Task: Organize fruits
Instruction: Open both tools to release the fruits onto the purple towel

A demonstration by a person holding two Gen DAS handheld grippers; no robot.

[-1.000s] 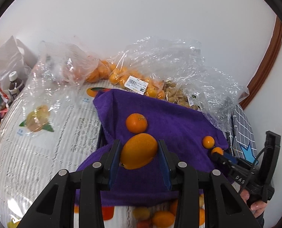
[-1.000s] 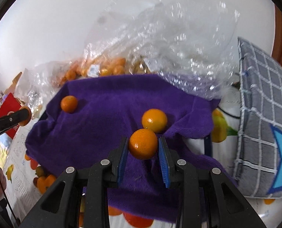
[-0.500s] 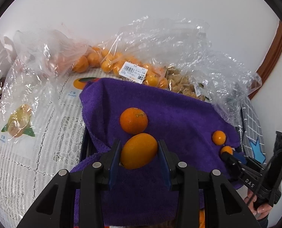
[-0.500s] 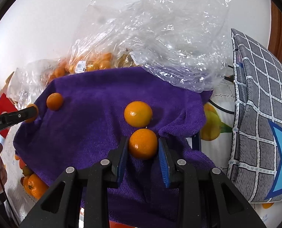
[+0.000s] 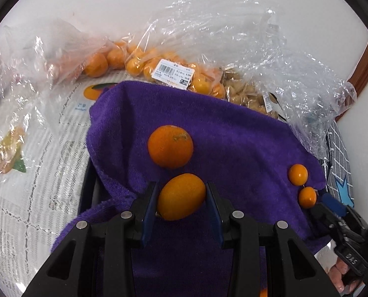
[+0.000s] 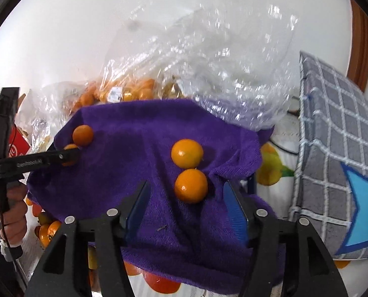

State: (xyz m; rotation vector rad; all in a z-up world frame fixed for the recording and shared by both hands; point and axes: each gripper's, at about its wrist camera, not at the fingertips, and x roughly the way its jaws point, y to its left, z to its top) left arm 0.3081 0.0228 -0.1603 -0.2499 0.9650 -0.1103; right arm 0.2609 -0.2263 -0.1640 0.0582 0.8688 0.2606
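1. Left wrist view: the left gripper (image 5: 181,196) has its jaws clamped on an oval orange fruit (image 5: 181,196), carried low over the near part of the purple towel (image 5: 233,136). The aim, I judge, is to set it down next to the round orange (image 5: 170,146), which rests on the towel just beyond it, so that like lies with like. At the towel's right edge two small oranges (image 5: 298,174) sit touching or nearly so, by the right gripper's tip (image 5: 325,201). Past the towel's far edge lie clear plastic bags (image 5: 174,71) of more fruit, a likely source.

2. Right wrist view: the right gripper (image 6: 186,203) has its jaws wide apart, touching nothing. The nearer orange (image 6: 191,185) lies on the towel between them, touching its neighbour (image 6: 187,153) just beyond, apparently set down as a pair. At the towel's left edge the left gripper's fruit (image 6: 70,154) is close beside the round orange there. A checked cushion (image 6: 332,148) stands right of the towel.
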